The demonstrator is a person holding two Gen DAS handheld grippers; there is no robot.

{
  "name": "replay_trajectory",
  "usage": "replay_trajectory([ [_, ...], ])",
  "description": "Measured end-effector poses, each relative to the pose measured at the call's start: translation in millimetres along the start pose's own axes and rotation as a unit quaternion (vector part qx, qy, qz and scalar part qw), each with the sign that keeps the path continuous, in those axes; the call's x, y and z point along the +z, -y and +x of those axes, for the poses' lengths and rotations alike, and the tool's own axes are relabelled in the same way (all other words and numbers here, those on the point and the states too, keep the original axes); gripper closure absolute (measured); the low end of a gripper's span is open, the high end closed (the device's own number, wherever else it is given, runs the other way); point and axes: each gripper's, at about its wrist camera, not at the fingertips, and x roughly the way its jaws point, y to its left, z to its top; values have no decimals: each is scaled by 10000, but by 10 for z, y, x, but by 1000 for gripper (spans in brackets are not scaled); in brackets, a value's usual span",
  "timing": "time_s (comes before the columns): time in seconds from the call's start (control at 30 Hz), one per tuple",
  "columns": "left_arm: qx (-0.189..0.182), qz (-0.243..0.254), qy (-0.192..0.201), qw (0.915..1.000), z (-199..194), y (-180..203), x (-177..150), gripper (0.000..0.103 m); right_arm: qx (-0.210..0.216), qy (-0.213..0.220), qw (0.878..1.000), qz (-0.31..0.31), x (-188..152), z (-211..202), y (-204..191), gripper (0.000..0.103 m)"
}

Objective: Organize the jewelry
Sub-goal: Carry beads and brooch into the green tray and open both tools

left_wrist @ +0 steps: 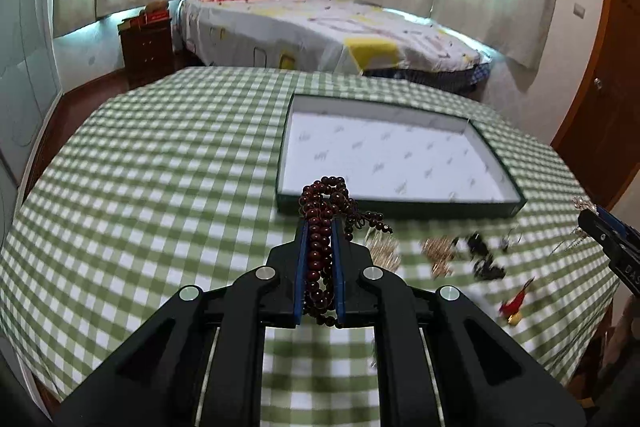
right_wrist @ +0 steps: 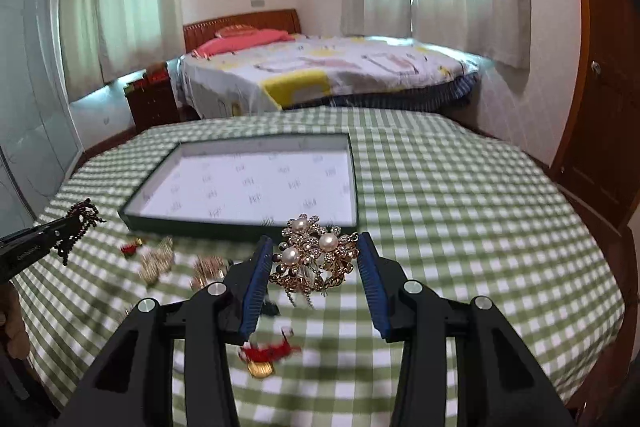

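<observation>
My left gripper (left_wrist: 319, 227) is shut on a dark red bead bracelet (left_wrist: 322, 211) and holds it above the table, just in front of the near edge of a shallow green tray (left_wrist: 404, 205) with white patterned lining. It also shows in the right wrist view (right_wrist: 60, 231) with the beads (right_wrist: 82, 217) hanging. My right gripper (right_wrist: 316, 259) holds a gold brooch with three pearls (right_wrist: 314, 255) between its blue pads (right_wrist: 256, 273), raised in front of the tray (right_wrist: 240, 231). The jaws stand wide, touching the brooch's edges.
Loose jewelry lies on the green checked tablecloth (left_wrist: 160, 167): gold pieces (left_wrist: 438, 253), a black piece (left_wrist: 484, 255), a red tassel charm (left_wrist: 514, 305). In the right wrist view gold pieces (right_wrist: 156, 263) and a red charm (right_wrist: 266, 353) lie below. A bed (left_wrist: 320, 27) stands behind.
</observation>
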Motion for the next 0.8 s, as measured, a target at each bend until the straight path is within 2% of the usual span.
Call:
replay_trajectory([
  [0.6, -291, 123, 878, 9956, 282, 316, 1111, 92, 411, 1009, 9939, -169, 1001, 258, -167, 59],
  [0.7, -319, 135, 767, 9964, 490, 362, 1153, 92, 462, 922, 9946, -146, 1007, 429, -173, 59],
  [0.8, -338, 142, 425, 9984, 802, 382, 1039, 92, 500, 544, 9972, -107, 874, 749, -167, 59],
])
